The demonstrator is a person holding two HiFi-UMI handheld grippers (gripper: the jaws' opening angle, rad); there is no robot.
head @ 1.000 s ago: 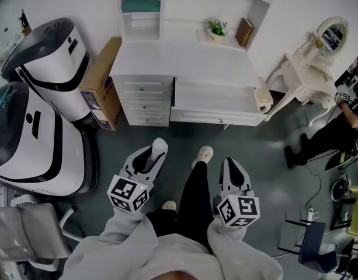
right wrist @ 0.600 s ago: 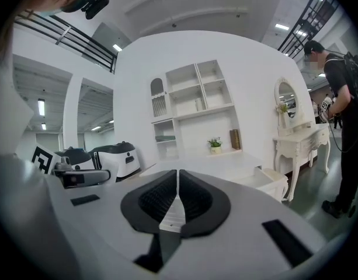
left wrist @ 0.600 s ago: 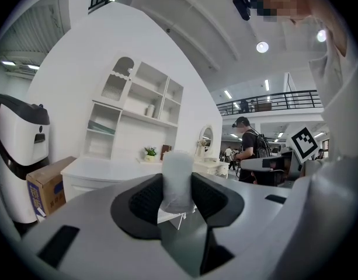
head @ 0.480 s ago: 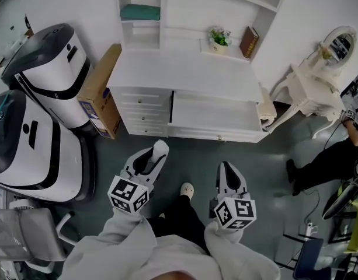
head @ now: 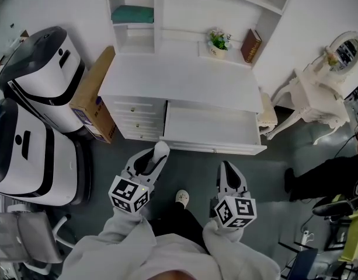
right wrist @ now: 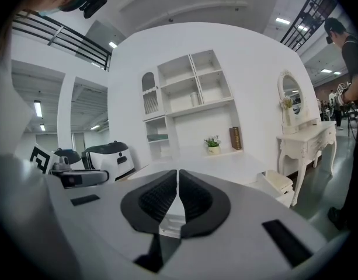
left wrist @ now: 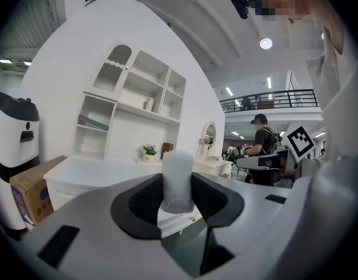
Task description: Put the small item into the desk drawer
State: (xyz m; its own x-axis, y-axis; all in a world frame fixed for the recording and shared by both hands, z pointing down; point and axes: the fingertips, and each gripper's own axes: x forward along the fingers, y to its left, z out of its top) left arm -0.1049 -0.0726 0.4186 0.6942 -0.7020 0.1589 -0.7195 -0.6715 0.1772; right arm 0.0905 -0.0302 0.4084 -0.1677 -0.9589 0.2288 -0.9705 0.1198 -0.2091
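Since a second ago the whole desk (head: 179,80) has slid nearer and looks bigger in the head view, so the person has walked up to it. Both grippers sit in pretty much the same spot in the frame.

Head view: the desk drawer (head: 211,127) is pulled out on the right side of the desk front, and it looks bare white inside. The left gripper (head: 158,151) is in front of the desk, just short of the drawer's left corner, with the small item (head: 160,148) as a white bit at its tip, over the floor. The right gripper (head: 227,169) is also in front of the desk, below the drawer front. A shoe (head: 182,198) shows between the two. A cardboard box (head: 94,95) leans on the desk's left side. A potted plant (head: 218,41) and a book (head: 251,45) sit at the back of the desk.

Left gripper view: the jaws of the left gripper (left wrist: 177,198) are clamped on the small item (left wrist: 177,174), a pale, fuzzy-looking upright cylinder sticking up between the pads. The desk (left wrist: 103,169) is straight ahead, so the item isn't in the drawer yet.

Right gripper view: the right gripper (right wrist: 178,200) has its jaws closed together with nothing between them. The desk (right wrist: 225,159) is ahead and the potted plant (right wrist: 212,144) is at its back.
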